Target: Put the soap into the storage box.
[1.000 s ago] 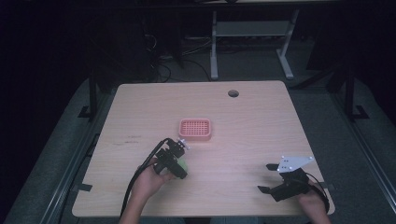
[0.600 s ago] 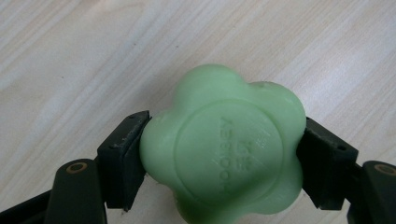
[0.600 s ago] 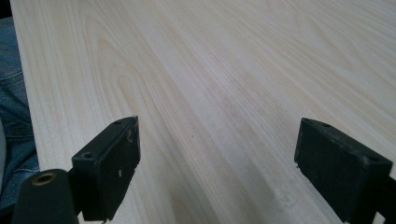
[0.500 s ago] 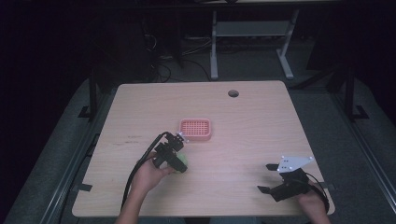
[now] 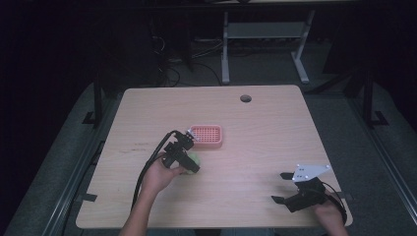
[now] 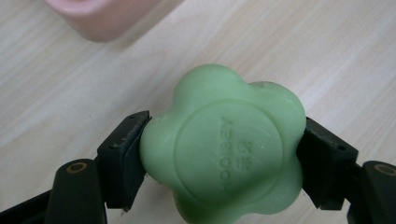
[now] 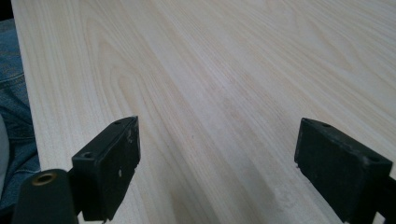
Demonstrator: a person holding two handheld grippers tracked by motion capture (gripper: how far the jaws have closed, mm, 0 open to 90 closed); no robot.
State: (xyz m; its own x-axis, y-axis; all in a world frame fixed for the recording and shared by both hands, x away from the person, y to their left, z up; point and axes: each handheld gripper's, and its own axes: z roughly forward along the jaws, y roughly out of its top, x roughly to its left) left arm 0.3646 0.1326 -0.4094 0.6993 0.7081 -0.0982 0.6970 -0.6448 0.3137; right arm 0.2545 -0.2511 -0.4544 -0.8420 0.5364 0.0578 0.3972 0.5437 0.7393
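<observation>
Room: dim all around, only the pale wood-grain table [image 5: 255,147] is lit, metal desk legs on the floor behind it.
Soap: green flower-shaped bar of soap [image 6: 224,147], round stamped disc with raised lettering facing the left gripper view. Sits left of the table's middle, just short of the pink perforated plastic soap dish [image 5: 206,135].
Left gripper [image 5: 189,157]: jaws closed on the soap bar, one pad on each side, pressing into opposite dips between the lobes. Can't tell if it's lifted or resting on the wood.
Right gripper [image 5: 287,189]: parked near the front right corner, jaws spread wide, nothing between them, just bare table.
Handling, my guess: solid and fairly light, firm enough not to squash, but waxy and slick, so it could twist or squirt out if squeezed hard.
Where to grab: pretty much where it's held now, across the waist with the pads seated in the notches, not on the rounded lobes.
Dish: pretty shallow, so a low, level set-down looks right.
</observation>
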